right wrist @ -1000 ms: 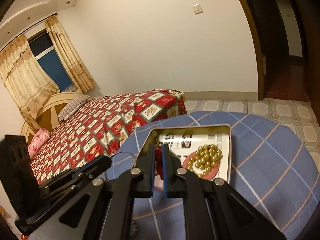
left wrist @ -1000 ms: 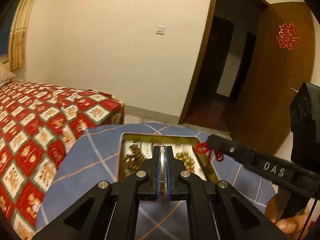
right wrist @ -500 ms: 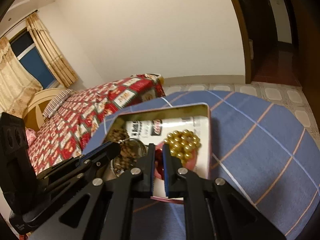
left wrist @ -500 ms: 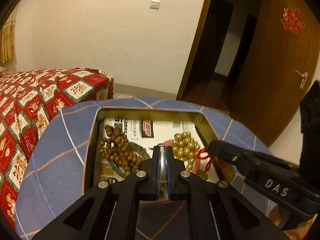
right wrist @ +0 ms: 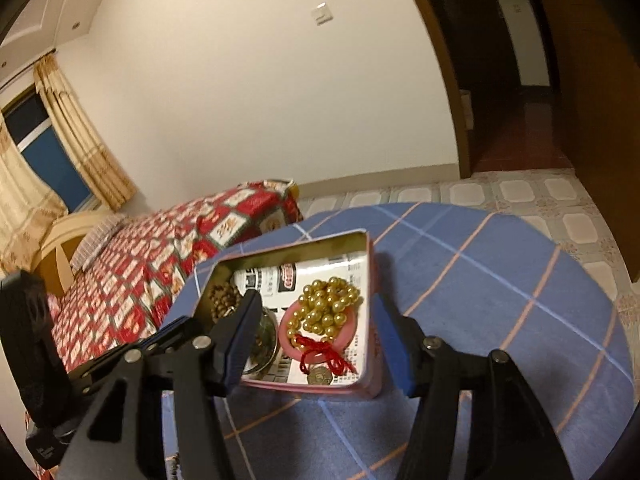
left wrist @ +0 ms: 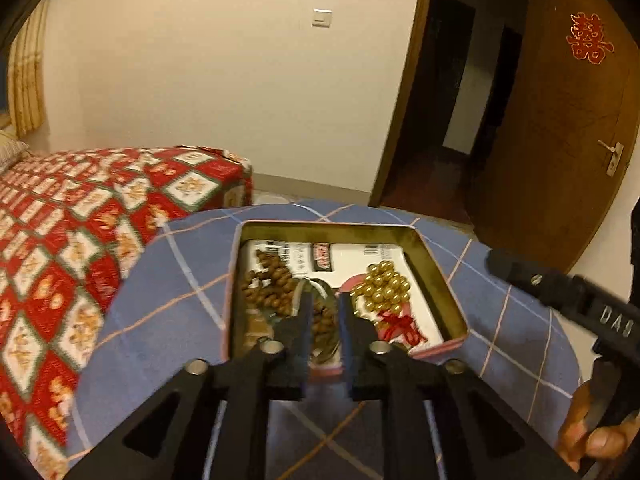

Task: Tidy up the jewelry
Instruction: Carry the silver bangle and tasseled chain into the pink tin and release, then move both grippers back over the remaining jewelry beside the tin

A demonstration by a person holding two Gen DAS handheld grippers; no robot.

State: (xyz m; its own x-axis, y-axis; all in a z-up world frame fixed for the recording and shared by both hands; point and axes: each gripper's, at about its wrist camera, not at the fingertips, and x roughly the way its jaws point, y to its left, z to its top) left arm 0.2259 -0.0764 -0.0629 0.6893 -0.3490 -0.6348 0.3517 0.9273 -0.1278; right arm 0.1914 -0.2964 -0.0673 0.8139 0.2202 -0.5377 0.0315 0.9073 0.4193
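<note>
Bed [left wrist: 100, 240] w/ red patterned cover at L of both views, door [left wrist: 560, 140] at R in L-wrist view.

Bench [right wrist: 480, 288]: round, blue checked cloth. Tin [left wrist: 436, 280] sits open on it, lined w/ printed paper.

Tin contents:
- brown beads [left wrist: 268, 284], L side of tin
- gold beads [right wrist: 326, 308] on a pink disc, R side; red tassel [right wrist: 320, 352] at near end, coin-like piece just below it
- glass dish [right wrist: 266, 340] betw. the two bead piles; contents too blurred to name

L gripper [left wrist: 325, 312]: pitched down over near edge of tin, tips over the dish/brown-bead area. Fingers [left wrist: 298, 328] narrow and opening; gap shows beads and dish rim behind, nothing gripped. Cannot tell if tips touch anything below.

R gripper [right wrist: 316, 320]: also pitched down, slightly rolled, reaching in from near-R side of the tin. Fingers [right wrist: 394, 340] fairly wide, opening. They straddle the R half of the tin in view: L one over the dish edge, R one outside the tin's R wall. Gold beads + tassel lie betw. them in the picture but pads press on nothing.

In L-wrist view the R gripper's body comes in from R edge, tip near tin's far R corner, apart from it. Hand [left wrist: 596, 436] on its handle at lower R, curled round the grip. In R-wrist view the L gripper body runs in from lower L, just beside R gripper's L finger.
</note>
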